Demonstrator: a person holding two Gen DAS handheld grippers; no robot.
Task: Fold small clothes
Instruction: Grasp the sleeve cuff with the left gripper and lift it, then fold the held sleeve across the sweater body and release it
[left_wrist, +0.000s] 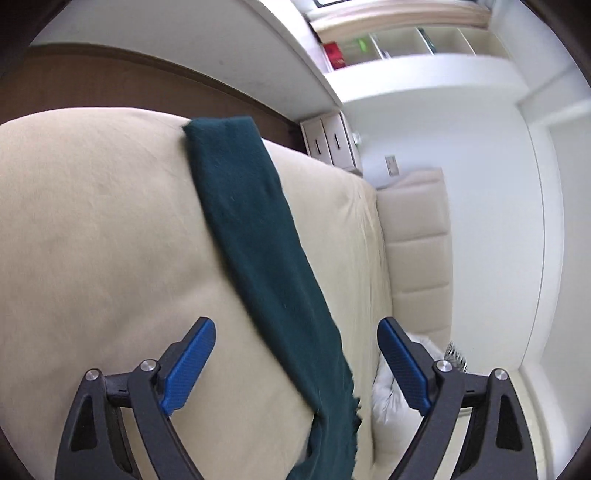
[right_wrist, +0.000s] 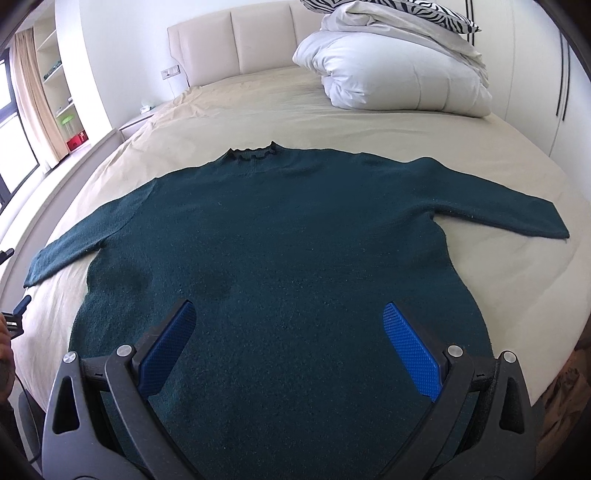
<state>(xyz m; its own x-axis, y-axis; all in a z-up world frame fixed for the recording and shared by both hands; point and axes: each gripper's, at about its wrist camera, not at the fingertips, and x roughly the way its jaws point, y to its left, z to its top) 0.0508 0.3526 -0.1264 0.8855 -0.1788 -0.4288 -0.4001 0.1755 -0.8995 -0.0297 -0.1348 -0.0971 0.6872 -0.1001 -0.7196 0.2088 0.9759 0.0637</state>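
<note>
Dark green sweater (right_wrist: 273, 251) spread flat on beige bed sheet (right_wrist: 369, 122), sleeves out; left gripper (left_wrist: 295, 363) wide apart over left sleeve (left_wrist: 255, 229), right gripper (right_wrist: 290, 347) gaping above near hem, both empty; best to pinch sleeve cuff cleanly, fold inward without dragging

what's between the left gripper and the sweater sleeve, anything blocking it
Nothing visible. The left gripper is open over the green sweater sleeve, which lies flat on bare beige sheet. The folded duvet sits far up by the headboard.

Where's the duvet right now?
Right wrist view: the folded white duvet sits top right on the bed, by the headboard, beyond the sweater.
</note>
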